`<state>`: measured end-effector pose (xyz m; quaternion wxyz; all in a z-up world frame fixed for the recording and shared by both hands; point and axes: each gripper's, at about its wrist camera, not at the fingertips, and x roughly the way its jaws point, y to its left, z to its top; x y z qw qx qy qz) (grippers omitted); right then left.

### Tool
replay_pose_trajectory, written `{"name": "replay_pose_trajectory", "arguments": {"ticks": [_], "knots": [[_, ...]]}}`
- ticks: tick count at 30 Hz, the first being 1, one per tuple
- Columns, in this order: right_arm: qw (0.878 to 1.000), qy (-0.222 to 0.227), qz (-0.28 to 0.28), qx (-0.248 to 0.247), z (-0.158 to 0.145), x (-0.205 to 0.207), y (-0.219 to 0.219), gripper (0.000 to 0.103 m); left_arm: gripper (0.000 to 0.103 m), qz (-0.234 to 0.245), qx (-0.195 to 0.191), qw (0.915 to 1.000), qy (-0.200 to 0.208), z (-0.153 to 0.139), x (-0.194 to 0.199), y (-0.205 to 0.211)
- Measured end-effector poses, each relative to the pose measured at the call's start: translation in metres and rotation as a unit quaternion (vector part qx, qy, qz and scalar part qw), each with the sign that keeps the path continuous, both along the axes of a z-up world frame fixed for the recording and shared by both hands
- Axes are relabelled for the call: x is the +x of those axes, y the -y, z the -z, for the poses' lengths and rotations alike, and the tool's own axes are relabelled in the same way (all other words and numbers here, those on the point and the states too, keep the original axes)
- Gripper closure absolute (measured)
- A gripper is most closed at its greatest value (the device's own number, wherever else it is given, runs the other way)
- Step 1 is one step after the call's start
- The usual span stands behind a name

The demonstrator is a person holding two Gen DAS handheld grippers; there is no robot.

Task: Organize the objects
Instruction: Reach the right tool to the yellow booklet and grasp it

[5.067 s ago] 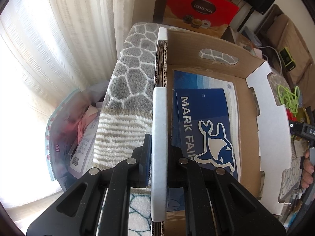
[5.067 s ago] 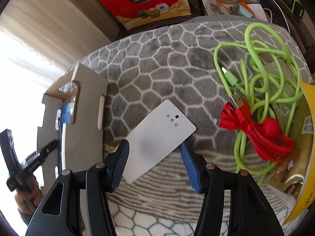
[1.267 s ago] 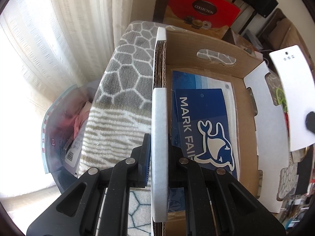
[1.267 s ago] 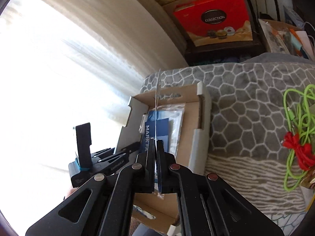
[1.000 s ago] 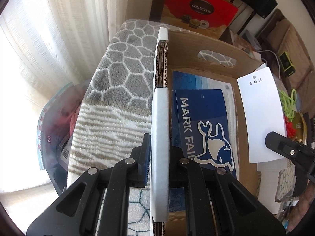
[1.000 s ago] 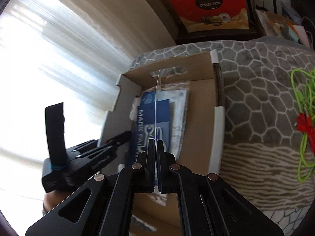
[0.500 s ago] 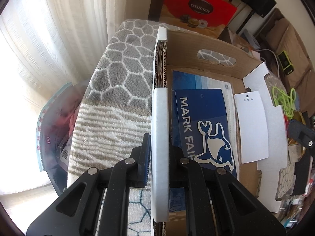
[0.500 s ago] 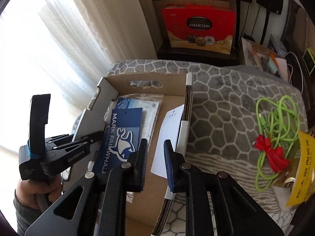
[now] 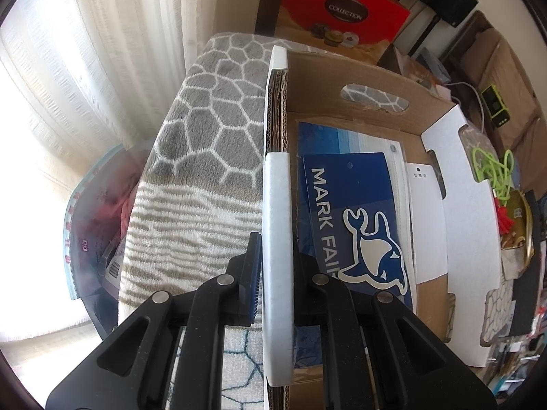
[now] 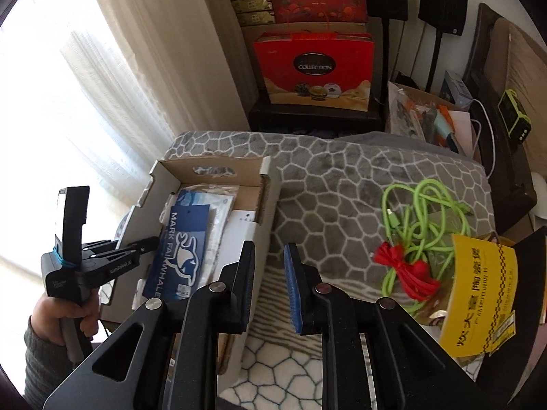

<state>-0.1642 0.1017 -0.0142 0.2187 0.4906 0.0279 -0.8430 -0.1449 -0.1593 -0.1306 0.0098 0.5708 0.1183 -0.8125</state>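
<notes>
Both tongs show clearly. One, the left gripper [image 9: 277, 273], is pressed together on the white-edged side wall of the cardboard box [image 9: 359, 78] and pinches it, which I judge keeps the box steady on the grey patterned blanket [image 10: 342, 177]. Its partner, the right gripper [image 10: 268, 283], has its jaws opening, with nothing between them; it hangs above the blanket just beside the box's near wall.

Inside the box, three flat things already lie on the bottom. A blue card with a whale [image 9: 355, 218] lies on top of a clear packet with blue print [image 9: 342, 140]. Beside them, against the right wall, lies a white card [image 9: 425, 218]; it is apart from both tongs, so this part seems done.

Some things are not yet in the box. On the blanket, well apart from the box, lies a green cable [image 10: 424, 212] in loose loops. A red cable [image 10: 407, 273] is bundled and touches the green one. Just beside them stands a yellow bag [image 10: 478, 294] with black print. In my judgement the task is about half finished, and these three things remain to be put away. The cables may be harder to handle, because the loops can tangle or hang over the wall of the box.
</notes>
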Motion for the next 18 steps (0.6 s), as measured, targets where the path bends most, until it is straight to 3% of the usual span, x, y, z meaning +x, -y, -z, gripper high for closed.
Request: {"name": "replay_pose_trajectory", "arguments": {"ticks": [8, 18], "knots": [[0.998, -0.008, 0.062, 0.021, -0.010, -0.002, -0.081, 0.055, 0.091, 0.011, -0.016, 0.9998, 0.001, -0.001, -0.001, -0.006], [0.986, 0.006, 0.163, 0.040, 0.006, -0.006, -0.194, 0.043, 0.091, 0.021, -0.014, 0.9997, 0.001, -0.002, -0.008, -0.021]]}}
